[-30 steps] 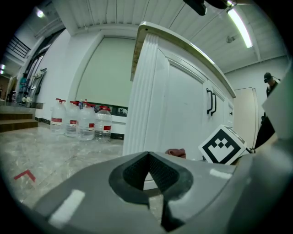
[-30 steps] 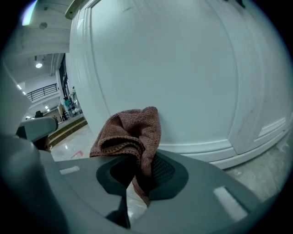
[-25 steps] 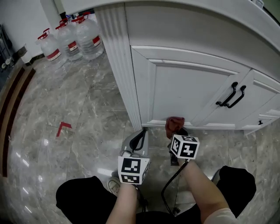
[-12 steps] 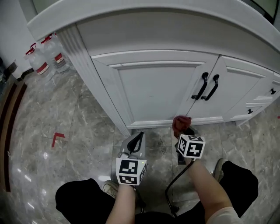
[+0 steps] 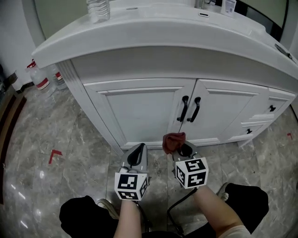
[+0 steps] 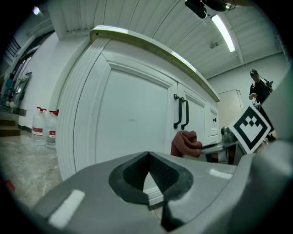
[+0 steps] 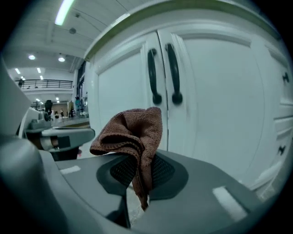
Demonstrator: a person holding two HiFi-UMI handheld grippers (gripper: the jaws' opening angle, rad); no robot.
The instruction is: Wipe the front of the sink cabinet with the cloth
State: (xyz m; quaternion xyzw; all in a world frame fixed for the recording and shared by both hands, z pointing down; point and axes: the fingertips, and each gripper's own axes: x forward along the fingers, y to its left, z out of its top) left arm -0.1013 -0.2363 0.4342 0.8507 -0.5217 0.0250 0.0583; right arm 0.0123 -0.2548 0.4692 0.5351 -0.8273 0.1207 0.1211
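A white sink cabinet point(image 5: 149, 111) fills the middle of the head view, with two doors and black handles point(image 5: 190, 109). My right gripper point(image 5: 179, 148) is shut on a crumpled reddish-brown cloth point(image 5: 173, 141), held low near the cabinet's base just below the handles. In the right gripper view the cloth point(image 7: 132, 135) bunches above the closed jaws in front of the handles point(image 7: 164, 73). My left gripper point(image 5: 136, 153) hangs beside it to the left, shut and empty, facing the left door point(image 6: 132, 123). The cloth point(image 6: 185, 144) also shows in the left gripper view.
Water jugs point(image 5: 42, 76) stand on the marble floor at the cabinet's left end. Drawers with small knobs point(image 5: 272, 109) sit on the cabinet's right. A bottle point(image 5: 98, 9) stands on the countertop. A red tape mark point(image 5: 54, 155) lies on the floor. My knees and shoes are below.
The view has swung up and right, so the whole cabinet and countertop now show. Both grippers stay low before the base, the right one with the cloth now under the handles.
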